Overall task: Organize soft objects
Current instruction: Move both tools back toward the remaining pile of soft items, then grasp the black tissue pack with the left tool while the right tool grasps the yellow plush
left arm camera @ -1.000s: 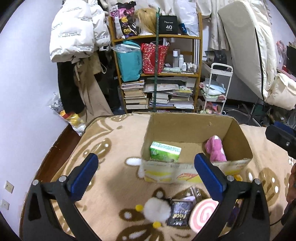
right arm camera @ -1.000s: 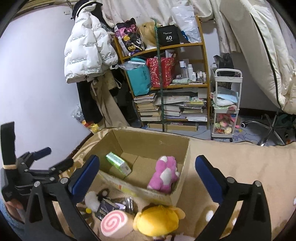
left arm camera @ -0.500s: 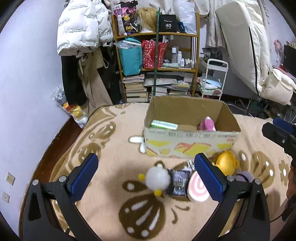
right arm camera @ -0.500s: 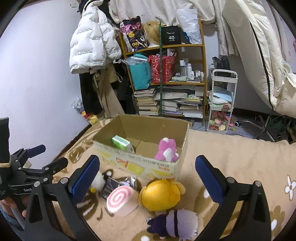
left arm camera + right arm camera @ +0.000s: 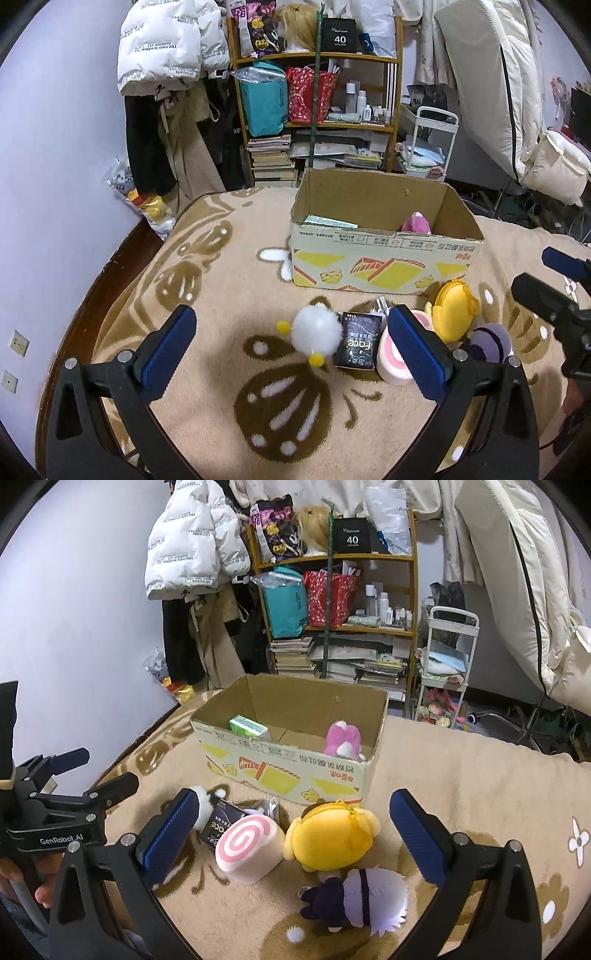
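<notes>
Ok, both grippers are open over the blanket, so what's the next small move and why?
Probably lower the right gripper onto the yellow plush: it lies between the open fingers, outside the cardboard box, which already holds a pink plush.

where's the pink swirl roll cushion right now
In the right wrist view, the pink swirl roll cushion lies on the blanket before the cardboard box, between the black packet and yellow plush.
</notes>
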The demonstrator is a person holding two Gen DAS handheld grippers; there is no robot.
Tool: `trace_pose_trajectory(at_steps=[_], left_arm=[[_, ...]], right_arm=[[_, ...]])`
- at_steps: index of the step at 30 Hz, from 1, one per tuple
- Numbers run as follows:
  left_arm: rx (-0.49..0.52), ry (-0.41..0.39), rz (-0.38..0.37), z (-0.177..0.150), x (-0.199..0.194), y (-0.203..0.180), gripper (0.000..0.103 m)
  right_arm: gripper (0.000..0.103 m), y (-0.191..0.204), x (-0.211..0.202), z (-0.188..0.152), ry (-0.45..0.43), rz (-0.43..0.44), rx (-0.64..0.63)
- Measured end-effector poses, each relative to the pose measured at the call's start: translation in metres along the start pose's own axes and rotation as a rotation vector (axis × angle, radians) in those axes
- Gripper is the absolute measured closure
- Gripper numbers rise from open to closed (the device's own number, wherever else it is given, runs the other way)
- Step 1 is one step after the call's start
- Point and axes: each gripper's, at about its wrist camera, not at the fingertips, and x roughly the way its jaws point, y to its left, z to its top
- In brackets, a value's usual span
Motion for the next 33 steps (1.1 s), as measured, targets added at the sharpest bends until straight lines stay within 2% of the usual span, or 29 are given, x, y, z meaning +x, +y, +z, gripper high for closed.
trace_pose_trajectory(at_steps=[5, 11, 18, 26, 33], left_arm=[[-0.031, 0.038, -0.012, -0.001, 0.017, 0.003, 0.001], [-0.023, 0.087, -0.016, -0.001, 0.039, -0.001, 0.001], [-0.062, 0.181, -0.068, -0.003, 0.070, -0.002, 0.001], [-0.100, 0.258, -0.069, -0.003, 0.103, 0.003, 0.001], [-0.057, 0.319, -0.063, -0.002, 0.123, -0.004, 0.001]], right_arm=[[0.000, -0.005, 0.015, -0.001, 0.026, -0.019, 0.017], [0.000, -0.015, 0.035, -0.001, 0.063, -0.040, 0.059], [0.000, -0.022, 0.059, -0.003, 0.124, -0.049, 0.092], [0.000, -0.025, 0.084, -0.007, 0.184, -0.060, 0.096], [0.000, -0.035, 0.107, -0.011, 0.238, -0.063, 0.119]])
